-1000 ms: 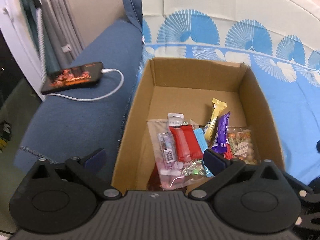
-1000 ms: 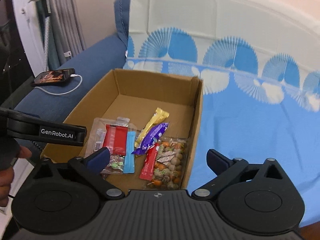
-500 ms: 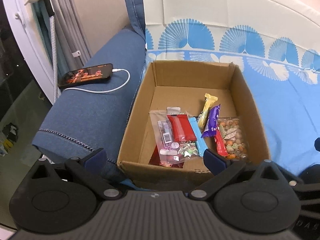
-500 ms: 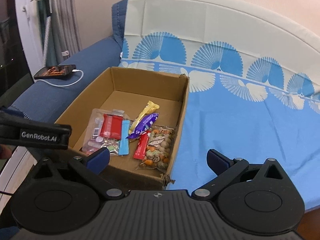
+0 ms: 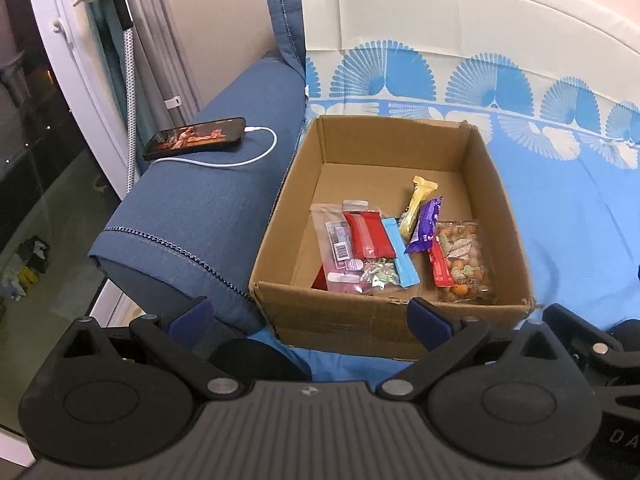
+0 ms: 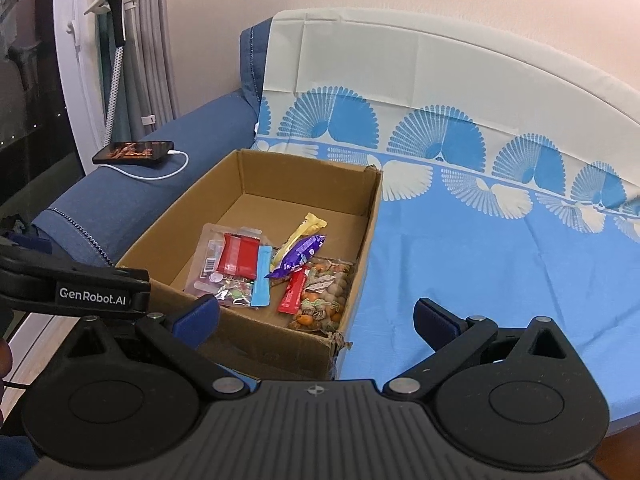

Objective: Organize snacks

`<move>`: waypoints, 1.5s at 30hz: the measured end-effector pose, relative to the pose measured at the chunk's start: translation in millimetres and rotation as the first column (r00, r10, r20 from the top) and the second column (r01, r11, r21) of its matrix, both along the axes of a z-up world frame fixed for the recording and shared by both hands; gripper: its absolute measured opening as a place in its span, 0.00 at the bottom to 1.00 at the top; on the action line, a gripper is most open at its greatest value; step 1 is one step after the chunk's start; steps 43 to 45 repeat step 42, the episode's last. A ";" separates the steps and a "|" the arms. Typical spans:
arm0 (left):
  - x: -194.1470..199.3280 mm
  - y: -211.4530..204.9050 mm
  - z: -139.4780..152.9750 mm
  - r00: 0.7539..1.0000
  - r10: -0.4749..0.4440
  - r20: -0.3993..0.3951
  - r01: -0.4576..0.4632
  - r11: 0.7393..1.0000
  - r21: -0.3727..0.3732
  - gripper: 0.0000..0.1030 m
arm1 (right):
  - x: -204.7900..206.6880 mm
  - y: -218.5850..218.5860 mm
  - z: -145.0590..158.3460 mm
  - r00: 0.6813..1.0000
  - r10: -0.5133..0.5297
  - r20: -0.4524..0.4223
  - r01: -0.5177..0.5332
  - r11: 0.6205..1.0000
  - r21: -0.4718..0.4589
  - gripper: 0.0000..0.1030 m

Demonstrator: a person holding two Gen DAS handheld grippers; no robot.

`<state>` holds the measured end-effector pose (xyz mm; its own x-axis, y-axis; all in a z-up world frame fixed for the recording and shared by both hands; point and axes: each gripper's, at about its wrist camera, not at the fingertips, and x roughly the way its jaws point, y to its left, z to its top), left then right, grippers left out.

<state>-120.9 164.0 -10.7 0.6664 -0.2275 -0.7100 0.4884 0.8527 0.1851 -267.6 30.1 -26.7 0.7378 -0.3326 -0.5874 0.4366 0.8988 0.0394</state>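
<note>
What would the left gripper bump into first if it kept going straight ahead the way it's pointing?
Probably the near wall of the cardboard box: the open left gripper points at it, below the rim. Depth is unclear.

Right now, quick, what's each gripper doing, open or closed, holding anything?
Left gripper: open, holding nothing.
Right gripper: open, holding nothing.

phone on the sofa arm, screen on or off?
On. The phone shows a lit orange picture, with a white cable plugged in.
</note>
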 end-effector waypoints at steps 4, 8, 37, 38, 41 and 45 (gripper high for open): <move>-2.7 2.2 0.3 1.000 -0.009 -0.014 0.009 1.000 -0.009 1.00 | -2.1 2.0 2.1 1.000 0.006 0.009 -0.006 1.000 -0.011 1.00; -3.7 2.3 0.5 1.000 -0.012 -0.024 0.012 1.000 -0.014 1.00 | -3.8 3.5 2.2 1.000 0.005 0.009 -0.005 1.000 -0.012 1.00; -6.1 5.1 -0.2 1.000 -0.003 -0.011 0.003 1.000 -0.018 1.00 | -5.2 5.8 -0.5 1.000 0.006 0.023 -0.005 1.000 -0.020 1.00; -7.4 5.4 0.3 1.000 -0.003 -0.001 0.003 1.000 -0.020 1.00 | -5.4 5.9 -0.9 1.000 0.009 0.024 -0.008 1.000 -0.019 1.00; -7.9 5.4 0.5 1.000 -0.001 0.011 0.001 1.000 -0.021 1.00 | -4.9 6.5 -1.7 1.000 0.013 0.024 -0.013 1.000 -0.018 1.00; -6.6 5.1 0.3 1.000 0.000 0.004 0.000 1.000 -0.021 1.00 | -5.0 6.1 -1.7 1.000 0.013 0.024 -0.013 1.000 -0.016 1.00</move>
